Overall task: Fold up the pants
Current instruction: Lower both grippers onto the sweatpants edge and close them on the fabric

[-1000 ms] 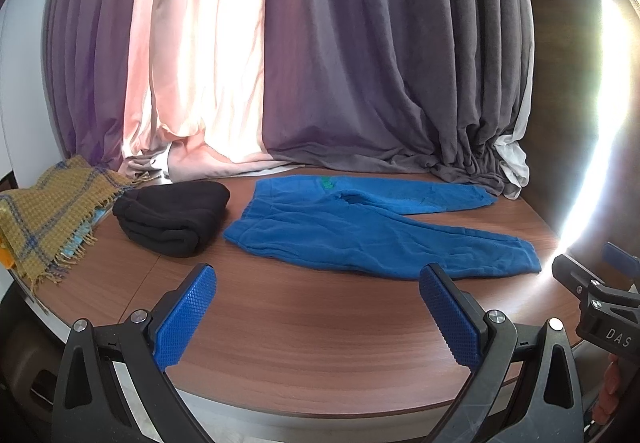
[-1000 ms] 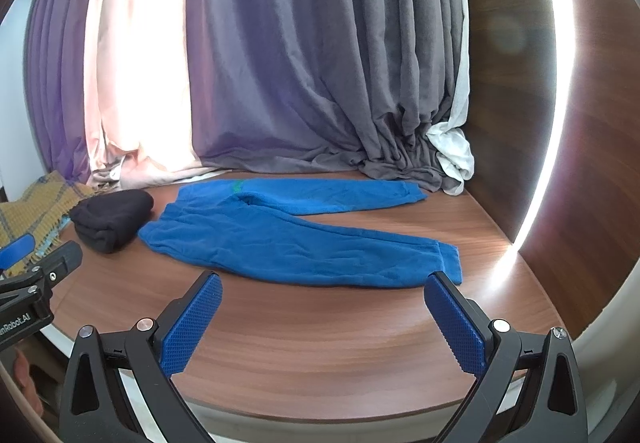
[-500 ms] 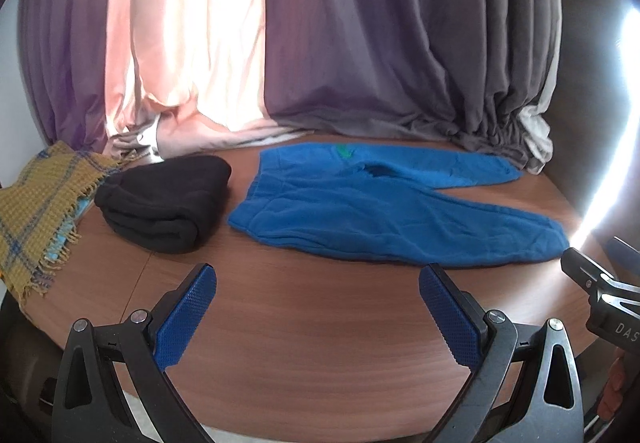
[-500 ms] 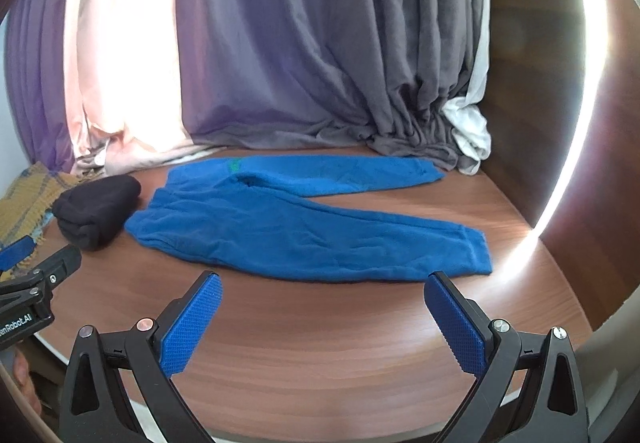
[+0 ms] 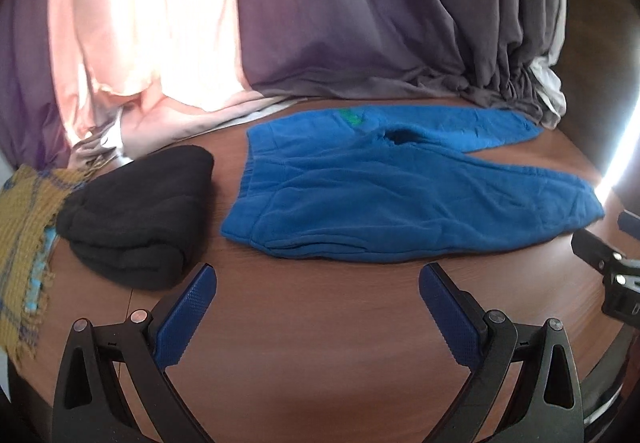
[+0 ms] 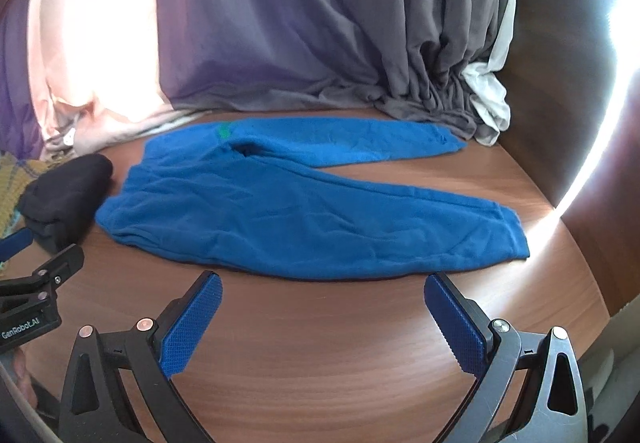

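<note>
While both tools hover above the wooden table, the blue pants lie flat just ahead of the right gripper, waistband toward its left, legs running off to its right. Its jaws are spread wide and hold nothing. The left gripper is likewise wide apart and empty, with the pants ahead and a folded black garment ahead-left, beside a yellow plaid blanket.
</note>
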Demonstrator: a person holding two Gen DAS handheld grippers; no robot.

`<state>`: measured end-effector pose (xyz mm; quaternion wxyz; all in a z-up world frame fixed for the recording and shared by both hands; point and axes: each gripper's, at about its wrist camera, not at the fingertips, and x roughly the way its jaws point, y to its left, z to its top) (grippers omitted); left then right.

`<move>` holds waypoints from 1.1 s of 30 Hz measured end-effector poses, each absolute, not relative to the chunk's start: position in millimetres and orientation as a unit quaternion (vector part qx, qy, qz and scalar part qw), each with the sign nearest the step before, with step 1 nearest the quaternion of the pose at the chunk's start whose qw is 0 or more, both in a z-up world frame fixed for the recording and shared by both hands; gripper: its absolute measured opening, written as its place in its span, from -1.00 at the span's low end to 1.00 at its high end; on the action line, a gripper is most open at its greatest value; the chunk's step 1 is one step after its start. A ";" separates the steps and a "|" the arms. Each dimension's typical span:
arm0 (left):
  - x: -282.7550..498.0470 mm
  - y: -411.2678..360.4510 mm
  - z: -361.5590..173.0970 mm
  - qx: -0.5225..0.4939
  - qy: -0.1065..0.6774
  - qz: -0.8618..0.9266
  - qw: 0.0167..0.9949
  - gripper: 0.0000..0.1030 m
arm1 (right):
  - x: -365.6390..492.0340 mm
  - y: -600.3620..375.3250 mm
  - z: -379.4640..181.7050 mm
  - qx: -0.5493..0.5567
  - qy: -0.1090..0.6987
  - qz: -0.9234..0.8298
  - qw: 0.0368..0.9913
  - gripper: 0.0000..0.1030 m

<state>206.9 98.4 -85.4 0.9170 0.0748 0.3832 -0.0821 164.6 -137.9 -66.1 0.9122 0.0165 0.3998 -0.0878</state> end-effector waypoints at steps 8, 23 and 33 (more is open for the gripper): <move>243.8 111.2 -111.2 0.092 0.394 -0.104 0.909 1.00 | 195.6 -136.6 -95.5 0.041 0.423 -0.111 0.898 0.98; 311.2 114.0 -159.7 0.034 0.473 -0.065 0.878 0.86 | 244.3 -182.0 -145.5 0.128 0.477 -0.198 0.847 0.85; 321.6 112.6 -170.5 0.017 0.491 -0.051 0.870 0.85 | 256.7 -191.7 -169.1 0.148 0.509 -0.209 0.822 0.67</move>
